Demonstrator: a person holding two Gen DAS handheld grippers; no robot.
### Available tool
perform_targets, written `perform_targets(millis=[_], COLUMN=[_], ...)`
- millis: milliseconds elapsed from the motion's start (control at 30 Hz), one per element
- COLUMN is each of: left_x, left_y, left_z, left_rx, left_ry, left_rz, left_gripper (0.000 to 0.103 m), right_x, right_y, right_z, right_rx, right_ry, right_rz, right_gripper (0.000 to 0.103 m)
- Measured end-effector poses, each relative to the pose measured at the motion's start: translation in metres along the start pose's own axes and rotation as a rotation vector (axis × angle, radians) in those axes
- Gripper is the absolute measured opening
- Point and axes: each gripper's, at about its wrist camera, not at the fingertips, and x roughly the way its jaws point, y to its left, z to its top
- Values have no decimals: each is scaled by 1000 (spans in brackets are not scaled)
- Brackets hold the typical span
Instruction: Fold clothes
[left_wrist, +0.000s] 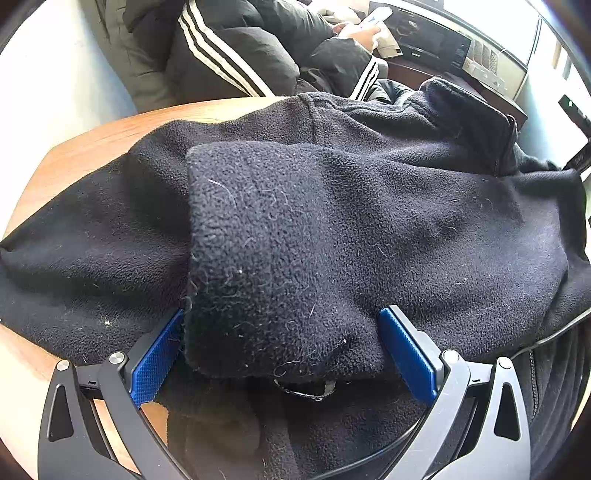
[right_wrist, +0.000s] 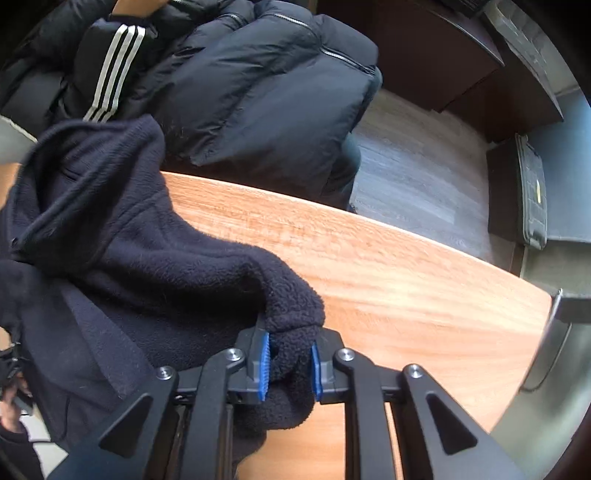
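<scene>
A dark navy fleece jacket (left_wrist: 369, 206) lies spread on the round wooden table (left_wrist: 74, 147). One sleeve (left_wrist: 266, 240) is folded over the jacket's body, and its cuff end lies between the blue pads (left_wrist: 159, 354) of my left gripper (left_wrist: 282, 314). That gripper stands open wide, and the cloth is not bunched between the pads. In the right wrist view the jacket (right_wrist: 92, 240) is heaped at the left. My right gripper (right_wrist: 290, 341) points down at the table (right_wrist: 406, 277) and is shut on the other sleeve's cuff (right_wrist: 291, 317), pinched between its blue pads.
A person in a black puffy jacket with white stripes (left_wrist: 229, 48) (right_wrist: 240, 92) sits just beyond the table's far edge. Grey floor (right_wrist: 406, 166) and a dark cabinet (right_wrist: 424, 48) lie past the table. A thin cable (left_wrist: 546, 336) runs at the jacket's right edge.
</scene>
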Motion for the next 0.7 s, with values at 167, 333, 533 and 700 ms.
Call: perform_targets(millis=[167, 333, 533, 700], left_x=[-1, -5, -41, -88], left_y=[1, -1, -11, -3], left_z=[-5, -7, -16, -3], left_rx=[8, 5, 29, 49], left_ry=[-9, -2, -49, -144], left_rz=[-17, -14, -47, -102], left_gripper=[103, 103, 103, 103], right_x=[-1, -27, -110, -133], right_y=[-9, -24, 49, 101], right_z=[-13, -33, -110, -228], right_rx=[-9, -66, -363, -427], right_ry=[-103, -247, -568, -817], right_rz=[19, -51, -307, -343], right_gripper=[33, 84, 87, 97])
